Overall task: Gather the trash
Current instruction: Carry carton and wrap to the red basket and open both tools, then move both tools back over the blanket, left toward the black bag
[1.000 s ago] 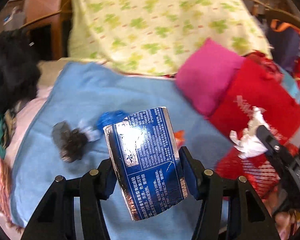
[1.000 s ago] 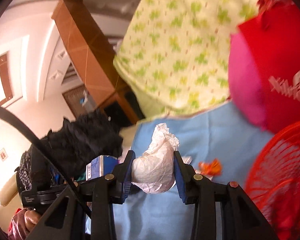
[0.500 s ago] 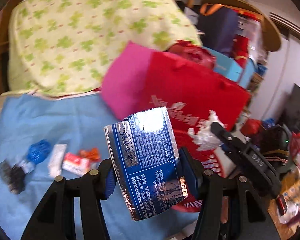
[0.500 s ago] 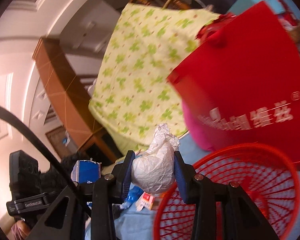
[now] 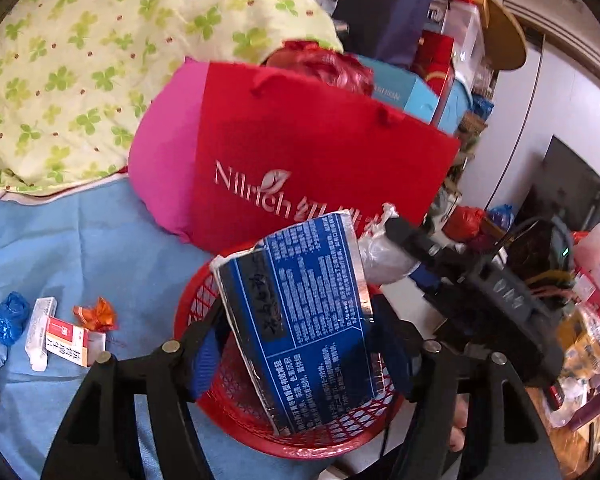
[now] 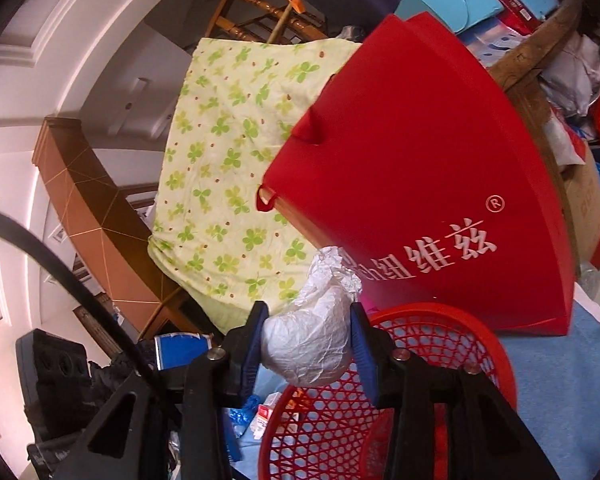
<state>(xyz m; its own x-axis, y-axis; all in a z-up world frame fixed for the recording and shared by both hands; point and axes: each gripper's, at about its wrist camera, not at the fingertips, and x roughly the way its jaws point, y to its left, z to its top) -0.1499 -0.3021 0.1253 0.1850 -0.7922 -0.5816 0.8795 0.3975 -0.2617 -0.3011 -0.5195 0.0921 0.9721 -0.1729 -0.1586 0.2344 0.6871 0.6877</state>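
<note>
While left gripper (image 5: 300,344) points down over red basket (image 5: 204,292), blue foil packet (image 5: 304,328) stands between its fingers; jaws just opening, left pad clear of packet, right side hidden, so grip released or nearly. Left of gripper, on blue cloth (image 5: 84,240): small box (image 5: 66,338), orange wrapper (image 5: 96,314), blue wad (image 5: 8,316). Ahead, red bag (image 5: 320,152).

Right wrist view: right gripper (image 6: 306,344) has white crumpled wad (image 6: 308,344) between pads, jaws just opening, pads look touching wad. Basket (image 6: 440,320) below and right of fingers; red bag (image 6: 420,184) ahead.
</note>
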